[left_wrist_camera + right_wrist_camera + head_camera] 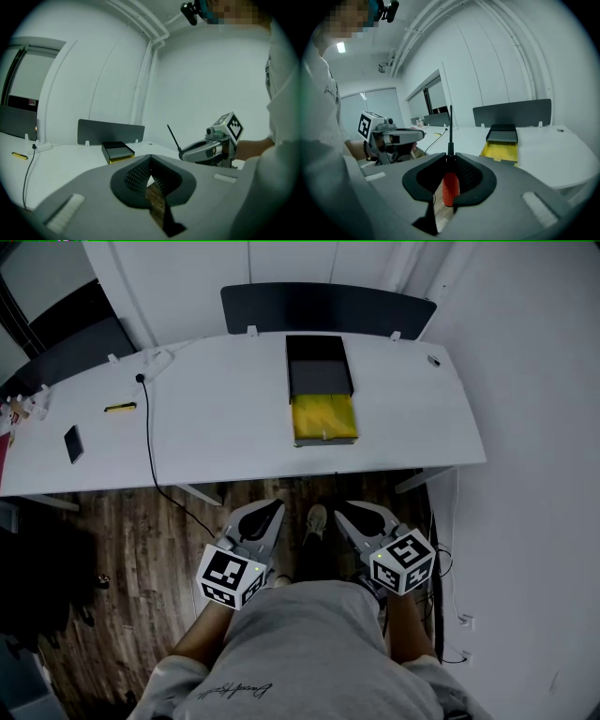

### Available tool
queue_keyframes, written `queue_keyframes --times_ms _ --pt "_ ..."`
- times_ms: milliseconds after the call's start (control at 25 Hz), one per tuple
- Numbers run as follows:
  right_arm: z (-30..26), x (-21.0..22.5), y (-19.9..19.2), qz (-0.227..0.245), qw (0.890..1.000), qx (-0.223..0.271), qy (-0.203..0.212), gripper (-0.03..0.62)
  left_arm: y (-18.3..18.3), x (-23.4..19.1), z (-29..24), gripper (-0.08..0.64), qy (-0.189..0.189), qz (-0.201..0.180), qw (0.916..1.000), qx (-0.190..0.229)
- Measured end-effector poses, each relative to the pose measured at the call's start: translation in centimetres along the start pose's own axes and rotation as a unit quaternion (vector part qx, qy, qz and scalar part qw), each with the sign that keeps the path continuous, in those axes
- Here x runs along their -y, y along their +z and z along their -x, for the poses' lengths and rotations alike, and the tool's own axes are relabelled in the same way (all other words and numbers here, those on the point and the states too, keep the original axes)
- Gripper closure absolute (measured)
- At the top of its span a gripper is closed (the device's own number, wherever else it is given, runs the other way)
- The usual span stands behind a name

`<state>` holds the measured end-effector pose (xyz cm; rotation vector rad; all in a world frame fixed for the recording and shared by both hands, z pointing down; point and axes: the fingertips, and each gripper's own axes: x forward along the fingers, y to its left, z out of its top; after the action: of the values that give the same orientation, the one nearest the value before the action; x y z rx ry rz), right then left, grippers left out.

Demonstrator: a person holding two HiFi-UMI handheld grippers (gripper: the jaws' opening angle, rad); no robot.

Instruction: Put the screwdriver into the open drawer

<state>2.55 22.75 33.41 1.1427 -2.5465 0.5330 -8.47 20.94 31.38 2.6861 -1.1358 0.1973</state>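
Right gripper (449,158) pinched the screwdriver (450,187) by its red handle (likely light, stiff), shaft jutting beyond the jaws; left gripper (151,163) closed, empty.

Right gripper (449,164) jaws clamped on screwdriver (451,188) at its red handle, shaft pointing straight ahead. Open yellow drawer (500,150) on white table (562,159), ahead-right. Left gripper (417,135) at left.

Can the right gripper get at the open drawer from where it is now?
Probably yes. The open drawer faces the person, its yellow inside bare, nothing on the table before it. The right gripper, shut on the screwdriver, hangs short of the table edge and must go forward.
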Motion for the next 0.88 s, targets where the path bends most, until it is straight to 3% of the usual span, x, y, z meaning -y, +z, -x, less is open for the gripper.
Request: queue_keyframes --times_ms 880 --pt "-7.9 16.2 9.2 0.015 0.999 -0.01 0.048 0.515 6.5 -7.8 -16.1 0.558 0.049 0.009 0.9987 -0.007"
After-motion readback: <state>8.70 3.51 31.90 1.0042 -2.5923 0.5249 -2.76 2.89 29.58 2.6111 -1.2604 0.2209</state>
